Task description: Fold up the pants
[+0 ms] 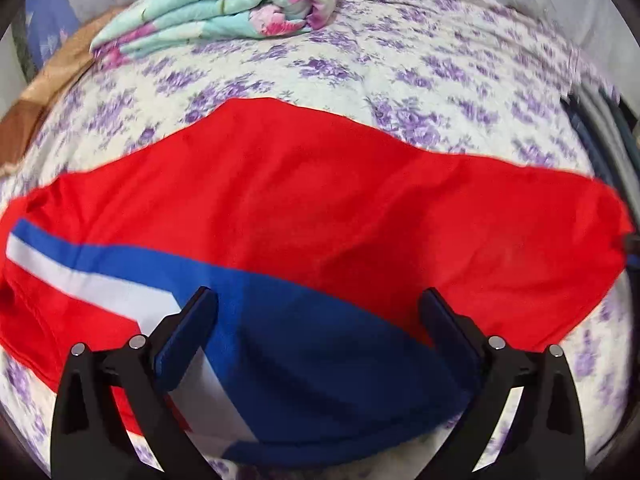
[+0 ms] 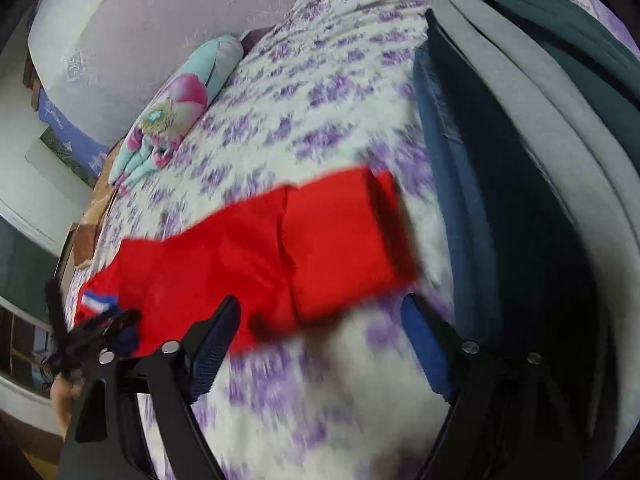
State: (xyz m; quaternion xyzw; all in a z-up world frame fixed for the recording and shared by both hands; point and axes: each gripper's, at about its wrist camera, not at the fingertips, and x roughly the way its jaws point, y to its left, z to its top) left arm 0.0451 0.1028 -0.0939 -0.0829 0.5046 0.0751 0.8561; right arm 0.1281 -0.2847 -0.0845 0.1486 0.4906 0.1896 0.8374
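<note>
- Bed (image 1: 400,64): purple-flower sheet, fills most of both views.
- Pants (image 1: 320,208): red with a blue-and-white stripe panel, spread flat across the bed, long axis left to right in the left wrist view. In the right wrist view the pants (image 2: 256,256) show a crease line across the leg; leg end points at the stack.
- Stack (image 2: 520,160): folded grey, navy, blue and teal clothes on the bed's right side, near the leg end, not touching.
- Quilt (image 1: 224,12): folded, pink-and-teal floral, far end of bed, well apart from the pants.
- Left gripper (image 1: 320,300): jaws wide apart, holding nothing, over the blue panel.
- Right gripper (image 2: 320,312): jaws wide apart, nothing held, over bare sheet just beside the pants' near edge. View is motion-blurred.
</note>
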